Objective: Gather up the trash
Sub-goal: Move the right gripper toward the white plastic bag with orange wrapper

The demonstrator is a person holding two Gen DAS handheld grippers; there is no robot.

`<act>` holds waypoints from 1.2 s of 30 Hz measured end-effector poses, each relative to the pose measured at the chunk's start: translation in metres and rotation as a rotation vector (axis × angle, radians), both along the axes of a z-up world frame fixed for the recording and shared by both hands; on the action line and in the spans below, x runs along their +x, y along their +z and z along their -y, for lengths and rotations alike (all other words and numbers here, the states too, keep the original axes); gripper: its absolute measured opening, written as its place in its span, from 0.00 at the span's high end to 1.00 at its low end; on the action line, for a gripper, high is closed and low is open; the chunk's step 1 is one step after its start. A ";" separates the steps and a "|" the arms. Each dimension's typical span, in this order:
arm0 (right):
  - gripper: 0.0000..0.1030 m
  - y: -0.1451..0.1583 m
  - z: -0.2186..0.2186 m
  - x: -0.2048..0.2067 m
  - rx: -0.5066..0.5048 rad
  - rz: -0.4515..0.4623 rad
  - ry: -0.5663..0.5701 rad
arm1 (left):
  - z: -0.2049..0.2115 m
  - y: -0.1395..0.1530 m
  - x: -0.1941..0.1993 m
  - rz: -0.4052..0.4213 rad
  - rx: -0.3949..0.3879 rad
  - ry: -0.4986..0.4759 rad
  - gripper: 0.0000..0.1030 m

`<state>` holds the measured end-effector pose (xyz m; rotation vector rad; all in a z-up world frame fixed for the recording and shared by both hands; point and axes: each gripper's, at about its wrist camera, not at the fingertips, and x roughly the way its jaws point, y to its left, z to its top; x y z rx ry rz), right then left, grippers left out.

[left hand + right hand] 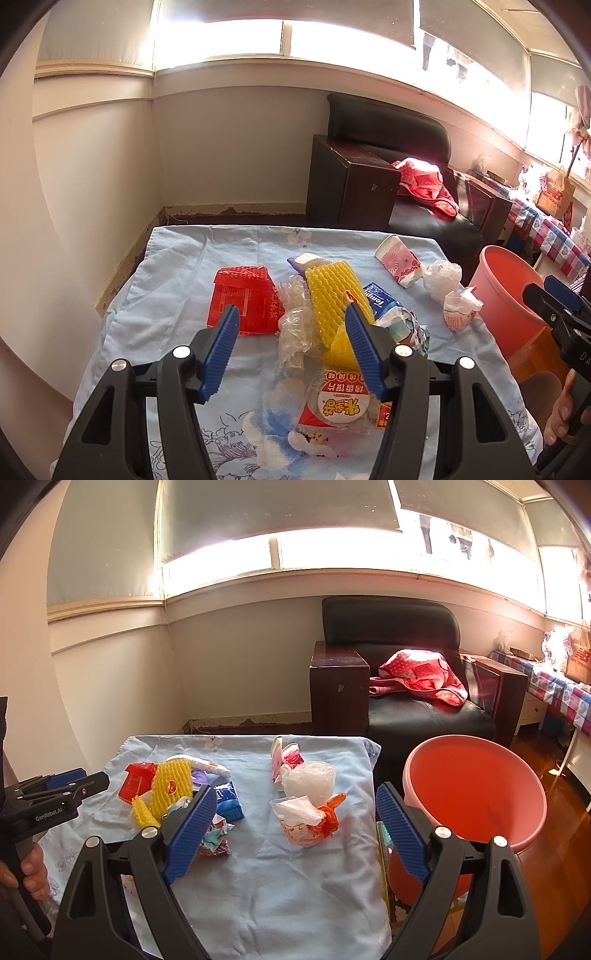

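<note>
Left wrist view has my left gripper (pixel 290 339) spread wide and empty over the trash on the blue cloth (pixel 177 266), a blue Tempo tissue pack (pixel 380 301) beside yellow foam netting (pixel 338 291), while my right gripper (pixel 295 834), equally agape, faces the pink bucket (pixel 476 790).

Left claw (pixel 290 350) hangs low and level, blue ribbed pads (pixel 219 354) spread wide with nothing between them. Right claw (pixel 295 834) matches it, pads (pixel 190 834) splayed apart and empty. A bare hand (pixel 31 867) wraps the left handle; fingers (pixel 563 413) curl round the right one.
</note>
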<state>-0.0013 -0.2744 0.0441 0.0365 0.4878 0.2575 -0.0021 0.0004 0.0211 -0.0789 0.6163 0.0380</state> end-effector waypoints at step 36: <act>0.14 -0.011 0.003 0.002 0.006 -0.023 -0.012 | 0.012 -0.010 -0.002 -0.010 -0.004 -0.013 0.43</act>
